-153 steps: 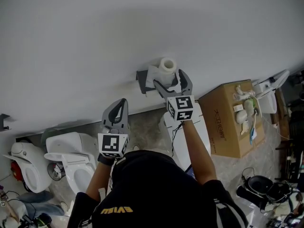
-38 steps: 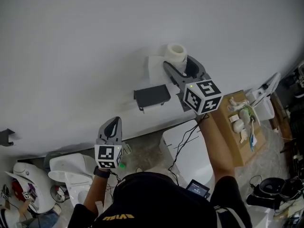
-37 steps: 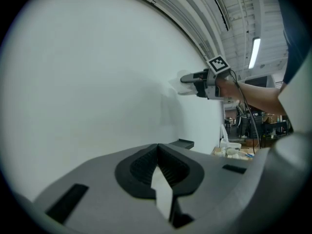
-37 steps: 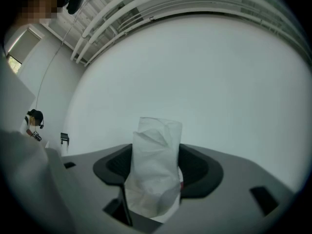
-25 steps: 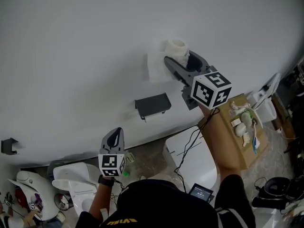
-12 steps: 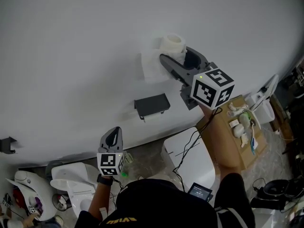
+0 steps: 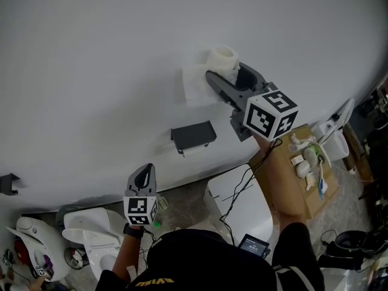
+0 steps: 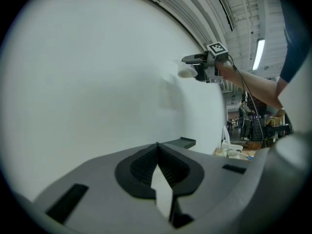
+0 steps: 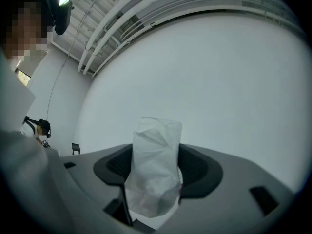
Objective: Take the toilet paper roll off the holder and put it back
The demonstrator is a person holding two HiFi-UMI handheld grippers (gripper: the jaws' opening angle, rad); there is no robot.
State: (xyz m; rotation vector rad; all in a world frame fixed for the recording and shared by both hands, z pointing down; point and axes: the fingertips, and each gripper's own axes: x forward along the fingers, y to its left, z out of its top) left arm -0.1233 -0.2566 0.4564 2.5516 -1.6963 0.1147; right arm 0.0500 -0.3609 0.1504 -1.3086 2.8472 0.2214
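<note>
High against the white wall [image 7: 91, 59], up and to the right of the dark holder [image 7: 194, 136], your right gripper [image 7: 225, 73] clamps the toilet paper roll [image 7: 222, 57], while your left gripper [image 7: 144, 173] sits lower, its jaws pressed together.

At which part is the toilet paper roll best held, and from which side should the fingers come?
The curved outer wall, from the room side. The toilet paper roll stands core upright, so the right gripper presses its fingers on opposite curved sides, as now.
</note>
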